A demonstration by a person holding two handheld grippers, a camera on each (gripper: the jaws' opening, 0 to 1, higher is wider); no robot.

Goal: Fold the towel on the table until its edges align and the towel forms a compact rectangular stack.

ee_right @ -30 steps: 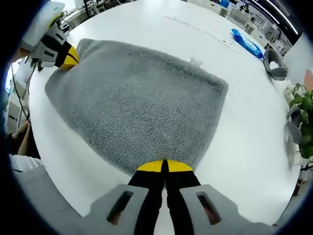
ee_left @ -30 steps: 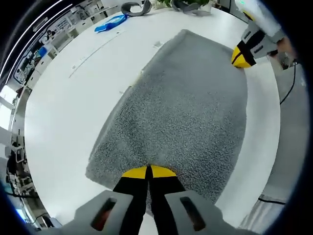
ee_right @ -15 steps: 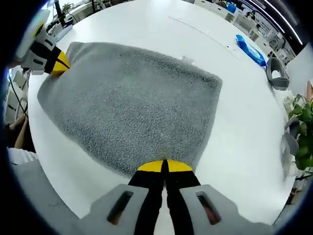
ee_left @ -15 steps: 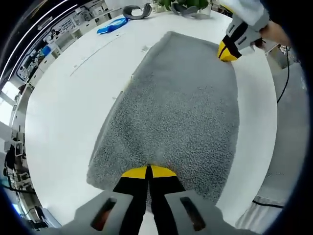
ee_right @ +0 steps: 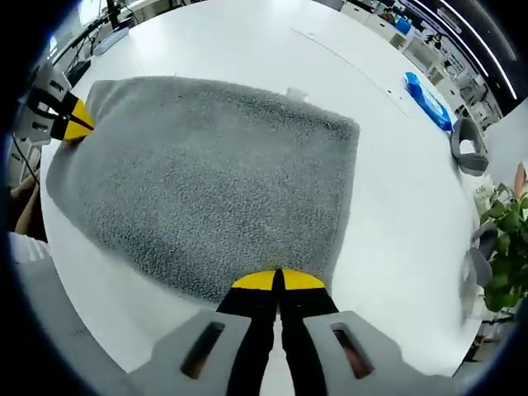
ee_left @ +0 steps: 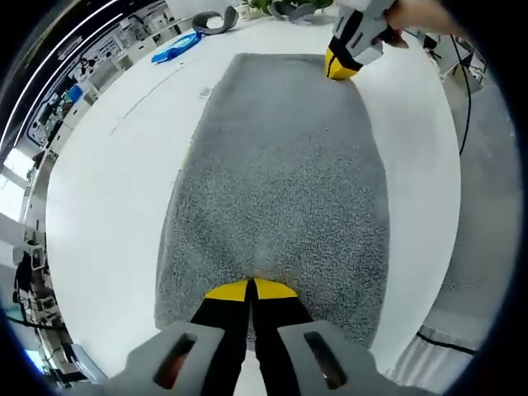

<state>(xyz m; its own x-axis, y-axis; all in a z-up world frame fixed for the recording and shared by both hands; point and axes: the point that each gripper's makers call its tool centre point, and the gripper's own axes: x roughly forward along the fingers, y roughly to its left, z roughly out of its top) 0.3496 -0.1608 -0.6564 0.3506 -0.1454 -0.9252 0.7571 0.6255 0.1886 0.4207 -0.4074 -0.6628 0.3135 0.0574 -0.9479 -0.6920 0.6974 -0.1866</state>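
Grey towel point(ee_left: 280, 181) lies flat mid-worktop point(ee_left: 107, 190); each claw, left claw point(ee_left: 249, 289) and right claw point(ee_right: 276, 280), pinches a near-edge corner, and over the last second the cloth has been pulled straighter, squaring it for folding.

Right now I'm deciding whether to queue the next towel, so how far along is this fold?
Early to midway. Done: the grey towel lies flat on the white table, possibly already doubled, since a lower edge peeks out along one side. In hand: the left gripper and right gripper are each shut on a corner of the near edge. Left: carry that edge across, align it, and finish a compact stack.
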